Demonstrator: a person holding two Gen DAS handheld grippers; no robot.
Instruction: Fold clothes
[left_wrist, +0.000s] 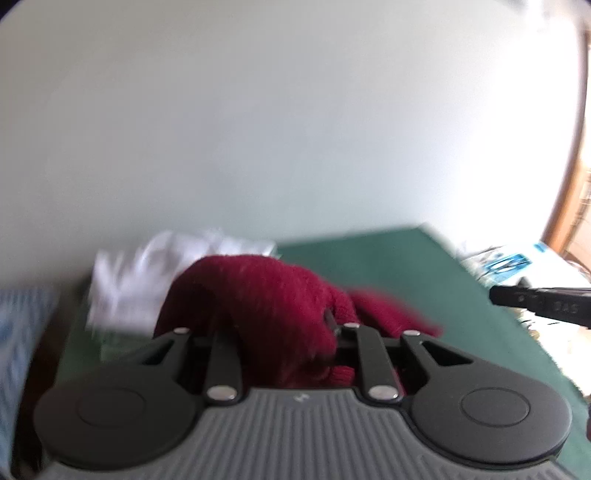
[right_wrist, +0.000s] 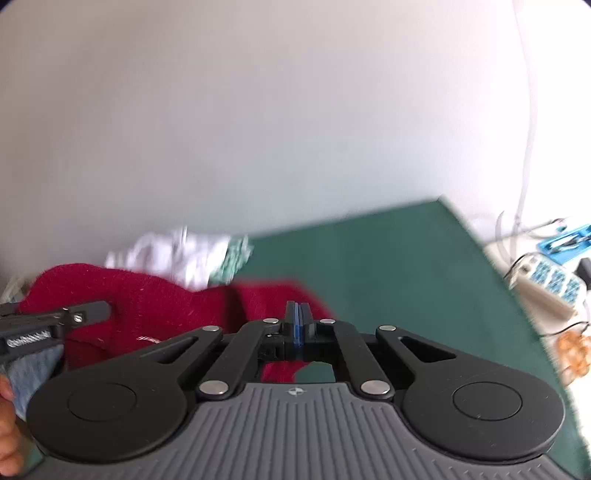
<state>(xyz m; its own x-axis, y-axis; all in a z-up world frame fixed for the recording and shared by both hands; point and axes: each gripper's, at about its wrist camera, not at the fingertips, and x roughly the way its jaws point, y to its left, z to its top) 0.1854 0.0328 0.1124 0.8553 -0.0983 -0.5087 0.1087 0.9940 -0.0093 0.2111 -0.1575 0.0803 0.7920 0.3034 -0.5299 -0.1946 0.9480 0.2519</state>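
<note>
A dark red knitted garment (left_wrist: 258, 295) lies bunched on the green table mat (left_wrist: 388, 258). My left gripper (left_wrist: 280, 332) is buried in it; the knit drapes over and between the fingers, so it looks shut on the garment. In the right wrist view the red garment (right_wrist: 147, 306) lies left of and under my right gripper (right_wrist: 297, 321), whose blue pads are pressed together, with no cloth visible between them. The left gripper (right_wrist: 88, 312) shows at the left edge, resting on the red knit.
A crumpled white garment (left_wrist: 147, 273) lies behind the red one, with a green-patterned cloth (right_wrist: 236, 258) beside it. A power strip (right_wrist: 550, 284) and blue items (right_wrist: 569, 240) sit off the mat's right edge. A pale wall stands behind the table.
</note>
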